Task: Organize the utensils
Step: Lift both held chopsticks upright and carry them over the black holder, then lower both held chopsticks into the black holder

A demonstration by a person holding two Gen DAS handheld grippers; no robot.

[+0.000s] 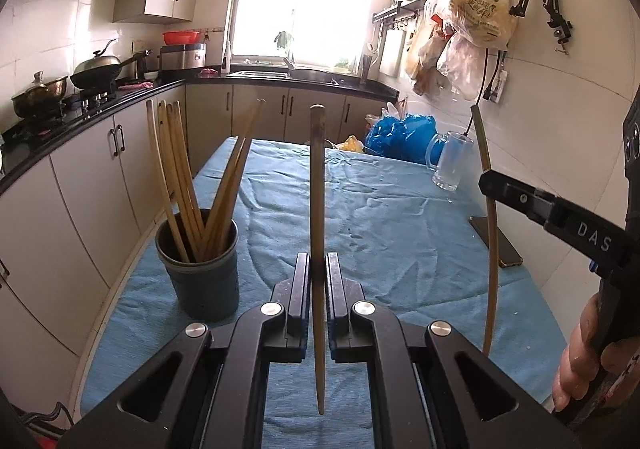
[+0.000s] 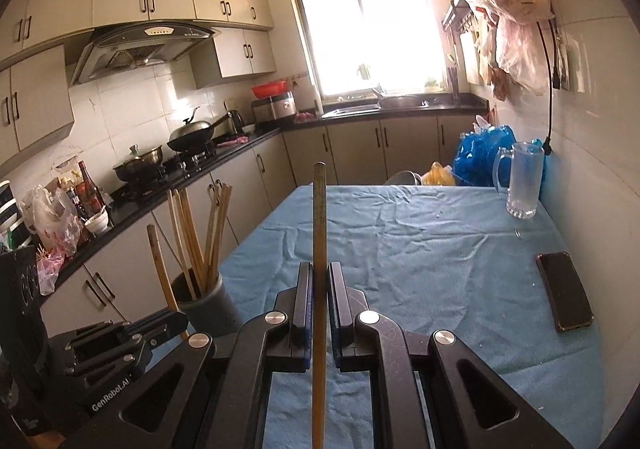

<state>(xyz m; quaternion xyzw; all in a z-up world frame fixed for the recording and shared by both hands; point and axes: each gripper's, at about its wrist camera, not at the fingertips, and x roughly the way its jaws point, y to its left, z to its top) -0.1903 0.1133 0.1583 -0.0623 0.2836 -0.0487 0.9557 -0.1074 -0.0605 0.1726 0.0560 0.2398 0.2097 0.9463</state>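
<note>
Bamboo chopsticks stand upright in our grips, one clamped by the left gripper [image 1: 318, 269] and one by the right gripper [image 2: 319, 281], raised over the blue tablecloth [image 1: 400, 217], presumably for dropping end-first into the dark holder cup [image 1: 200, 281] among the others.

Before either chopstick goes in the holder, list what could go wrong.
1. The holder stands near the table's left edge; a push could tip it off.
2. The chopsticks already inside fan out and may block entry.
3. The left gripper and right gripper each pinch one chopstick upright; it could pivot.
</note>
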